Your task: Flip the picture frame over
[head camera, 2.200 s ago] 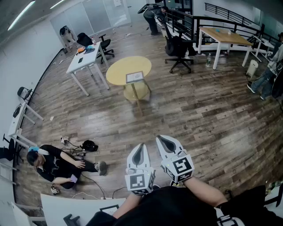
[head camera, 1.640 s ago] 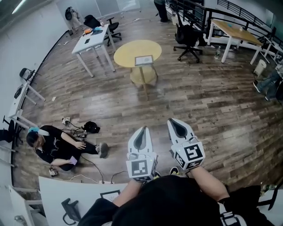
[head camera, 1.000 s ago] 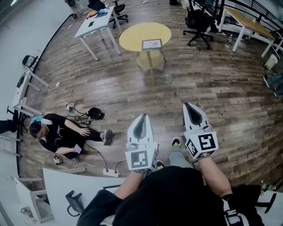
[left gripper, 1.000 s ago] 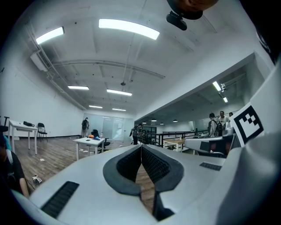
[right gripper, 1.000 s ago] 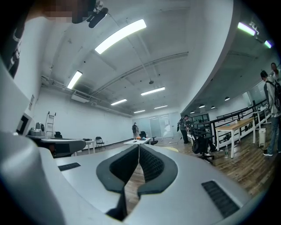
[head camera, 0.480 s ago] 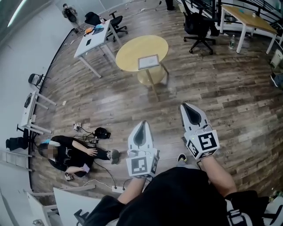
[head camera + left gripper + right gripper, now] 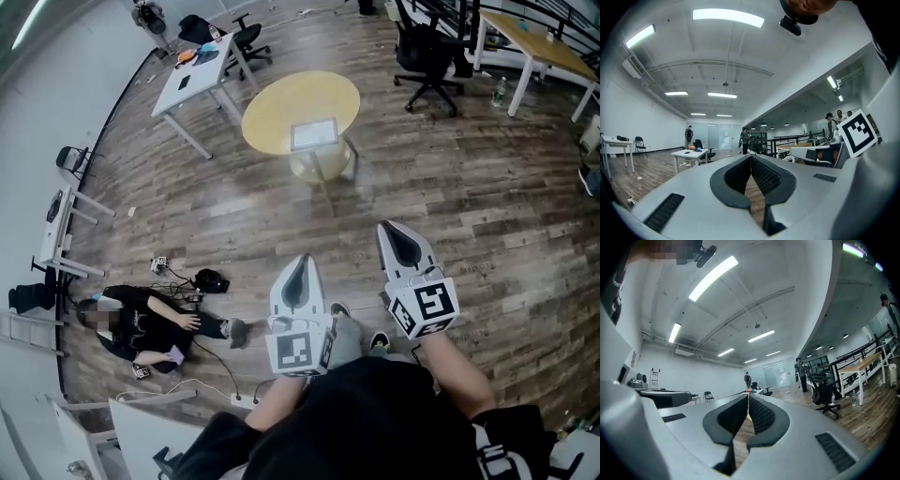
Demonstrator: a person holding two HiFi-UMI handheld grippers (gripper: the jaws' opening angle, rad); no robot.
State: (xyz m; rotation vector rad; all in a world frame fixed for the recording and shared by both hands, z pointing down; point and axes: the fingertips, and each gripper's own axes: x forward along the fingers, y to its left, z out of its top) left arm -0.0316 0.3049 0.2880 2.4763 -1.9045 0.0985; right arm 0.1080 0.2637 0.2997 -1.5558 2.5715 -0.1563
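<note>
The picture frame (image 7: 314, 136) lies flat on a round yellow table (image 7: 272, 112) far ahead in the head view. Both grippers are held level above the wooden floor, well short of that table. My left gripper (image 7: 298, 266) points forward at lower centre, its jaws together with nothing between them (image 7: 751, 156). My right gripper (image 7: 401, 232) sits beside it to the right, also closed and empty (image 7: 748, 397). The table and frame are hidden behind the jaws in both gripper views.
A person (image 7: 141, 323) sits on the floor at the left among cables (image 7: 173, 272). A white desk (image 7: 192, 80) stands behind the round table, black office chairs (image 7: 427, 56) and a wooden desk (image 7: 534, 33) at the right. A white table edge (image 7: 141, 431) lies at lower left.
The round table with the frame has come nearer and shifted slightly left in view. Both grippers stay shut and side by side, carried forward together.
</note>
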